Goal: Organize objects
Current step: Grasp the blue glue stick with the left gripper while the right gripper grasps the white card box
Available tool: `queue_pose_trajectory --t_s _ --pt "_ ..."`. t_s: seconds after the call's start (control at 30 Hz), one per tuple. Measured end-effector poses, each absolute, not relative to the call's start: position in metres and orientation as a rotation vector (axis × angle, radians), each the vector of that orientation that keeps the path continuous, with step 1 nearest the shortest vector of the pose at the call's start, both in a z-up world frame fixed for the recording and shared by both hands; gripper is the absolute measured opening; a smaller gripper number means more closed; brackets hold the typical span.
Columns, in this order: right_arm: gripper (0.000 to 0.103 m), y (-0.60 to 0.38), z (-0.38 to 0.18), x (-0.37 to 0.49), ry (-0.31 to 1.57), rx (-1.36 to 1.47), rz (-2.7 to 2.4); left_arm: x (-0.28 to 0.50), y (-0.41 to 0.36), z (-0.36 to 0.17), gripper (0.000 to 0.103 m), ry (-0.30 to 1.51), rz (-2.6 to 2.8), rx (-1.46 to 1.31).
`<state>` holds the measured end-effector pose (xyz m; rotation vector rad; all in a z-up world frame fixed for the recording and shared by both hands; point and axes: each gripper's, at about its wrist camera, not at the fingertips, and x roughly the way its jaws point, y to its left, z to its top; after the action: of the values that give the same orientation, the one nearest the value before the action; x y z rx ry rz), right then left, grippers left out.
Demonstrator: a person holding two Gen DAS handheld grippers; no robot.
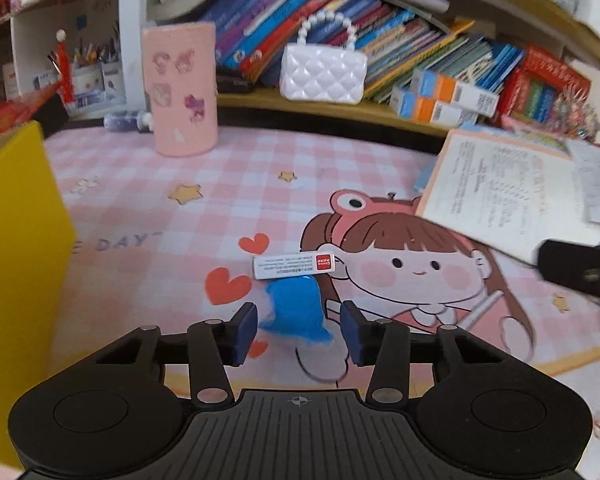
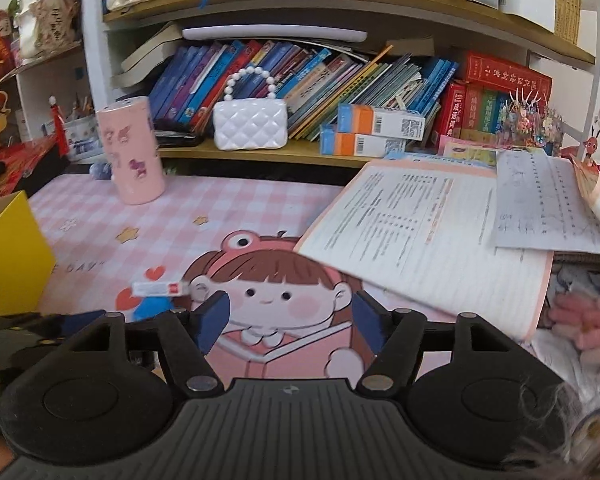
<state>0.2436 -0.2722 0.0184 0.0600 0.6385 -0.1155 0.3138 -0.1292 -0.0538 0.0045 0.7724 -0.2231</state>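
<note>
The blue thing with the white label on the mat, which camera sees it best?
The left wrist view. There the blue item lies large between the open left gripper's fingers, its white label plain. In the right wrist view it is small, blurred and partly hidden behind the right gripper's frame.

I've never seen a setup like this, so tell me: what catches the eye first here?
Probably the cartoon girl in a frog hat printed on the pink checked desk mat. A small blue item with a white label lies on the mat between the open fingers of the left gripper. Behind, a white quilted purse stands on the bookshelf, and an open workbook lies at right.
</note>
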Motion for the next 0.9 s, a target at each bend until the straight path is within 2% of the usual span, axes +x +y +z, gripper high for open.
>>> queue_pose_trajectory --t_s 0.07,0.23,0.57,0.7,0.9 --pt "0.067 -0.278 0.018 0.248 0.644 0.06 -0.117 0.321 -0.133 -0.06 0.042 0.777 -0.204 0.015" --pt "0.067 -0.282 0.014 0.258 0.654 0.054 -0.094 0.324 -0.134 -0.063 0.027 0.756 -0.229 0.041" --pt "0.073 -0.242 -0.011 0.295 0.688 0.01 0.105 0.231 -0.046 -0.036 0.026 0.78 -0.16 -0.163" --pt "0.076 -0.208 -0.034 0.317 0.731 -0.051 0.184 0.193 -0.034 -0.031 0.026 0.784 -0.115 -0.097" --pt "0.074 -0.17 -0.058 0.342 0.766 -0.128 0.214 0.167 -0.017 -0.022 0.026 0.775 -0.054 -0.175"
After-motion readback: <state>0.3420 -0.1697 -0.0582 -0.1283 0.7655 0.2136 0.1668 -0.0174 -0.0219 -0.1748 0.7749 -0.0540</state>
